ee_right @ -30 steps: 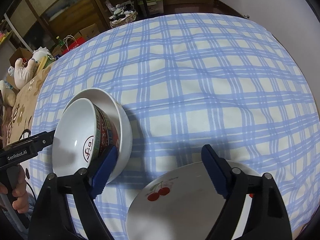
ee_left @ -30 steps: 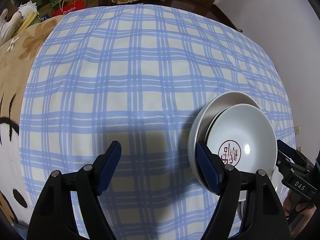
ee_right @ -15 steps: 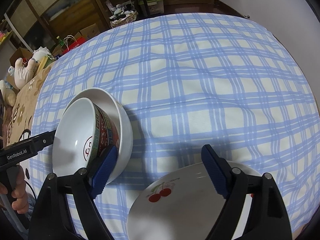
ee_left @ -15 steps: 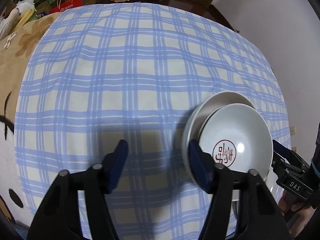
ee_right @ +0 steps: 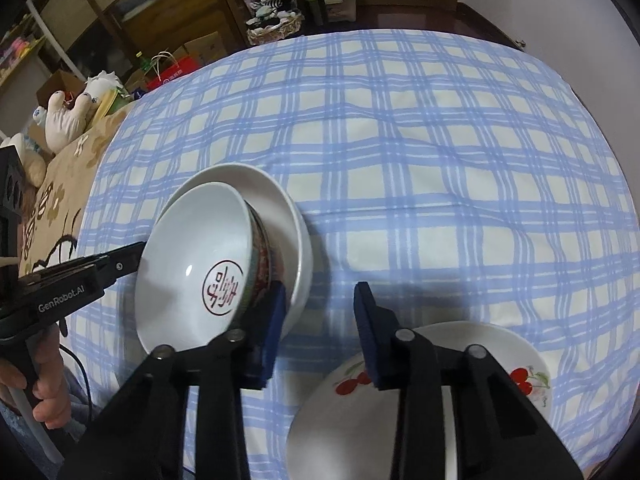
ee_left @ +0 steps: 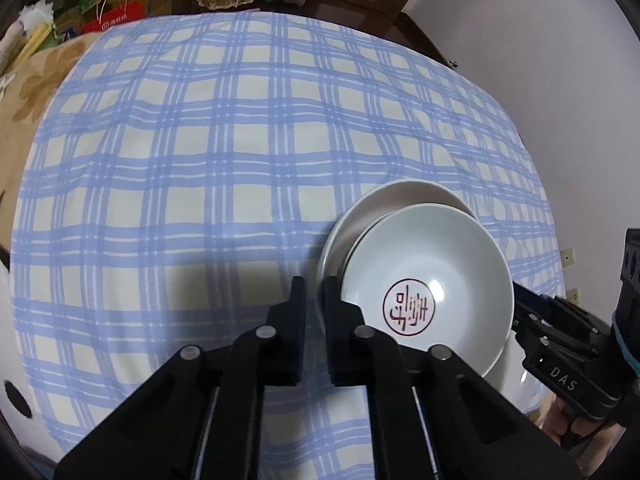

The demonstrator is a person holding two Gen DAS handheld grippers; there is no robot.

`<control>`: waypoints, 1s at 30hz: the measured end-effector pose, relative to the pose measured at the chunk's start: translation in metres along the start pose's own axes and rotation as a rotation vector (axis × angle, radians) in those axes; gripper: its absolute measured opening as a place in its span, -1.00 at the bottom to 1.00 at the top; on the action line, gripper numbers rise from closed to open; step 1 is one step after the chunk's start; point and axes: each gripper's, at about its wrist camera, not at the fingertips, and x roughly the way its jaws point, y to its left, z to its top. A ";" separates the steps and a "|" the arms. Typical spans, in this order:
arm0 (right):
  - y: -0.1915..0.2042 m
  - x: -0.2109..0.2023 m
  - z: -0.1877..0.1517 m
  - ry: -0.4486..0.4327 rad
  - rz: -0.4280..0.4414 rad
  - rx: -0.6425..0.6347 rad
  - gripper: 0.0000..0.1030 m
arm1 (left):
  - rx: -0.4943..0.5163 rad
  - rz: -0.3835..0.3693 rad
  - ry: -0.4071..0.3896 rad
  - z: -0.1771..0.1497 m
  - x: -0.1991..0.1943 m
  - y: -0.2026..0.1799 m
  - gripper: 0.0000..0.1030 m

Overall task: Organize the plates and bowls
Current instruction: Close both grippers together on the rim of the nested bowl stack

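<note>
Bowls [ee_right: 208, 264] nested on blue plaid tablecloth [ee_right: 420, 152], cluttered room beyond

Lived-in home, checked tablecloth [ee_right: 400, 152], plush toy [ee_right: 66, 120], shopping bag [ee_left: 116, 16]

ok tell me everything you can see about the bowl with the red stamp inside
The stamped bowl looks like glazed white ceramic, with a red circular seal on its floor and a red patterned band outside. It is tilted, nested in a plain white bowl on the checked cloth. The left gripper has its jaws nearly shut at the rim; which rim they pinch is unclear.
</note>
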 end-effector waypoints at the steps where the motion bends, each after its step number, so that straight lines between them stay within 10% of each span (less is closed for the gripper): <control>1: 0.001 0.000 0.000 0.001 -0.004 0.005 -0.29 | -0.005 -0.005 0.002 0.000 0.000 0.000 -0.90; 12: 0.013 0.005 0.009 0.045 -0.012 0.012 -0.78 | -0.048 -0.037 0.005 0.000 0.007 0.007 -0.90; 30: 0.009 0.004 0.005 0.057 0.012 0.079 -0.80 | -0.054 -0.030 0.031 -0.005 0.004 0.003 -0.95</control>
